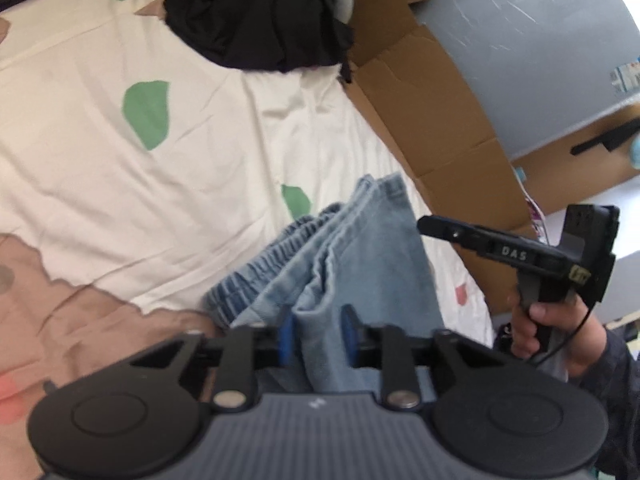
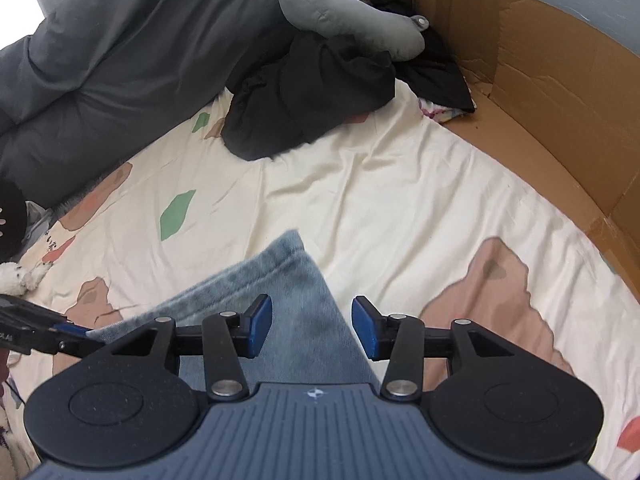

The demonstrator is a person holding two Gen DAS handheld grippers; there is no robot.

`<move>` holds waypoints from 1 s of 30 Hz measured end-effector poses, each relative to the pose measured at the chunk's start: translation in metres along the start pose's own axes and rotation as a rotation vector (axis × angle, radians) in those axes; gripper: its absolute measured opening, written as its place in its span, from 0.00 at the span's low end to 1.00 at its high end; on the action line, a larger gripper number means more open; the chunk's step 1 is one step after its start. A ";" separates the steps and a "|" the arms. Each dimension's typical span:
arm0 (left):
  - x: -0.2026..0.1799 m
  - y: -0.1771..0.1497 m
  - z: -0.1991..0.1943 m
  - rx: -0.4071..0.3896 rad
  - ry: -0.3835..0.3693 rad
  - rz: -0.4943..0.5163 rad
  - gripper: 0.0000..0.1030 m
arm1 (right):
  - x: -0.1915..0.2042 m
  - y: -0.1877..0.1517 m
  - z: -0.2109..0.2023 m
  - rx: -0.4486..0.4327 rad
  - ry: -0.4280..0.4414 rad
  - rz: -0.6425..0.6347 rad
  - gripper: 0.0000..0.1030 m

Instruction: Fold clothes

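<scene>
Light blue jeans lie bunched and folded on the cream patterned bedsheet, elastic waistband toward the left. My left gripper is shut on a thick fold of the denim, which runs between its blue pads. In the right wrist view a corner of the jeans lies under my right gripper, whose jaws stand open and apart from the cloth. The left gripper shows at the left edge, touching the denim's edge. A hand holds the right gripper to the right of the jeans.
A crumpled black garment pile sits at the far end of the bed under a grey neck pillow. Cardboard panels line the right side. A dark grey duvet lies at the far left, with a white fluffy toy nearby.
</scene>
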State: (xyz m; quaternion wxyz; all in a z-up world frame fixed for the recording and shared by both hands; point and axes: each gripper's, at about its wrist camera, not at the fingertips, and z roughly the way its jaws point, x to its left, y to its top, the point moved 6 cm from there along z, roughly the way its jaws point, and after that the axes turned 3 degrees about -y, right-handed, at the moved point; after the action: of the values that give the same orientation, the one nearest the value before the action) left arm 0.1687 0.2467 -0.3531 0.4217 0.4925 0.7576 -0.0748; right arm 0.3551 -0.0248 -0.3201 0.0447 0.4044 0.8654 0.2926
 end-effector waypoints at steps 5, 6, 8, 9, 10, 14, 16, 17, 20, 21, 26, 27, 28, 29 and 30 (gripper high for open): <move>0.008 -0.002 -0.005 -0.017 0.008 -0.045 0.09 | 0.001 -0.009 0.001 0.014 0.003 0.013 0.50; 0.008 -0.003 -0.008 -0.021 0.007 -0.050 0.08 | 0.002 -0.007 0.004 0.016 0.006 0.009 0.50; 0.006 -0.006 -0.014 -0.024 0.012 -0.034 0.08 | 0.003 -0.005 0.008 0.019 0.010 0.003 0.50; 0.006 -0.008 -0.016 -0.022 0.019 -0.022 0.08 | 0.003 -0.004 0.011 0.020 0.013 0.000 0.50; 0.008 -0.009 -0.017 -0.019 0.030 -0.015 0.08 | 0.004 -0.002 0.013 0.022 0.015 -0.003 0.50; 0.027 -0.011 -0.008 -0.008 0.061 -0.046 0.10 | 0.006 0.003 0.023 0.028 0.025 -0.016 0.50; 0.031 -0.011 -0.005 -0.009 0.078 -0.061 0.21 | 0.007 0.005 0.028 0.031 0.030 -0.022 0.50; 0.032 -0.011 -0.004 -0.011 0.082 -0.068 0.36 | 0.007 0.006 0.030 0.032 0.033 -0.025 0.51; 0.035 -0.015 -0.002 -0.014 0.073 -0.091 0.60 | 0.007 0.009 0.035 0.036 0.050 -0.016 0.57; 0.036 -0.015 -0.001 -0.012 0.064 -0.096 0.61 | 0.006 0.010 0.035 0.037 0.059 -0.006 0.57; 0.037 -0.018 0.006 -0.003 0.017 -0.120 0.35 | 0.001 0.013 0.038 0.041 0.106 0.044 0.42; 0.037 -0.019 0.008 -0.001 0.008 -0.125 0.30 | 0.000 0.014 0.038 0.041 0.116 0.054 0.34; 0.038 -0.020 0.009 0.000 -0.001 -0.130 0.27 | -0.001 0.015 0.039 0.042 0.125 0.064 0.20; 0.037 -0.020 0.009 0.001 -0.005 -0.130 0.23 | -0.002 0.016 0.039 0.043 0.135 0.074 0.13; 0.035 -0.019 0.008 -0.001 0.000 -0.123 0.20 | -0.003 0.016 0.040 0.044 0.144 0.084 0.11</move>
State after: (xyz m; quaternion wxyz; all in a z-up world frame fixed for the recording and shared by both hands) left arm 0.1523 0.2569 -0.3884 0.4166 0.4447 0.7866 -0.1002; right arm 0.3803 0.0001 -0.3444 -0.0387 0.4190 0.8548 0.3035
